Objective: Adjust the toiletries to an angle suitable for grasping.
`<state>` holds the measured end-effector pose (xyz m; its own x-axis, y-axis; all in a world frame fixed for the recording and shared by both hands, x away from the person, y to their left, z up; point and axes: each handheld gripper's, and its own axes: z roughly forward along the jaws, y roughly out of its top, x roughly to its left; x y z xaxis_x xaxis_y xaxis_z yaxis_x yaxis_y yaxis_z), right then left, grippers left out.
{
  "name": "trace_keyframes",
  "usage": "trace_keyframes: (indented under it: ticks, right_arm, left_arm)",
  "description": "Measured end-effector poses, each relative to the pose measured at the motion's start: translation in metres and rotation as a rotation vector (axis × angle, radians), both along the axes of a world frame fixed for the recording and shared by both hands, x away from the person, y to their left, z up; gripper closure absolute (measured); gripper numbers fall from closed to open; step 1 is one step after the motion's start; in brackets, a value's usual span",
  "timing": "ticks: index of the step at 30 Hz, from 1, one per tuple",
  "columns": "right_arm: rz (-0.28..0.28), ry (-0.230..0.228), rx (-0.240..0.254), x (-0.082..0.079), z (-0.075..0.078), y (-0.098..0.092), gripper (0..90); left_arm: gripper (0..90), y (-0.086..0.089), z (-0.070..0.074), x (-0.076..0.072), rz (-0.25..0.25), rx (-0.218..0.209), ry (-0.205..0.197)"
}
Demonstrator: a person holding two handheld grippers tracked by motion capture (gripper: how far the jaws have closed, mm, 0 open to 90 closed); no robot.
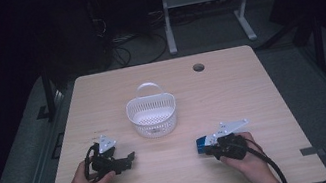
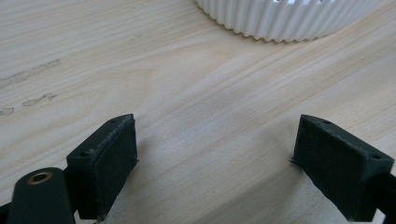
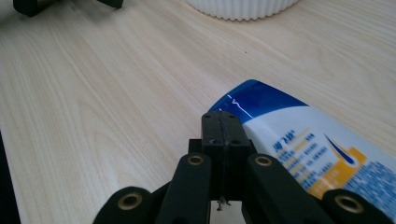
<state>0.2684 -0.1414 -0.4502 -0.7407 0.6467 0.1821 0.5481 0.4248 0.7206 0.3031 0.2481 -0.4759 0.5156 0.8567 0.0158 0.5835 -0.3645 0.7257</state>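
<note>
Spanning most of the high view, one wooden table (image 1: pixel 253 96) carries everything. One white slatted basket (image 1: pixel 152 116) with a handle stands near its middle, and nothing can be made out inside it. One blue-and-white bottle (image 3: pixel 299 140) lies on its side on the wood, well apart from the basket, just beside the right gripper (image 1: pixel 214 149).

Two grippers, one in each of the person's hands. Right gripper: jaws pressed together with nothing between them, the bottle lying along their outer side. Left gripper (image 2: pixel 215 154): jaws spread wide, bare wood between them, basket wall just ahead.

Progress, as a judgement: early. Bottle not gripped, not lifted. Left to do, likely: open the right jaws, take the bottle, carry it to the basket
</note>
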Motion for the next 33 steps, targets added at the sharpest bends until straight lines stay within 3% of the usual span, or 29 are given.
trace_keyframes:
  ticks: [7, 19, 33]
  right_arm:
    - [0.004, 0.006, -0.009, 0.004, -0.003, 0.005, 90.0]
    - [-0.026, 0.004, -0.022, 0.009, -0.002, -0.002, 90.0]
    - [-0.068, 0.019, -0.037, 0.033, 0.0, 0.005, 90.0]
  left_arm:
    - [12.6, 0.0, 0.0, 0.0, 0.001, -0.002, 0.0]
    - [12.6, 0.0, 0.0, 0.0, -0.002, 0.0, 0.002]
    - [12.6, 0.0, 0.0, 0.0, 0.0, -0.002, 0.001]
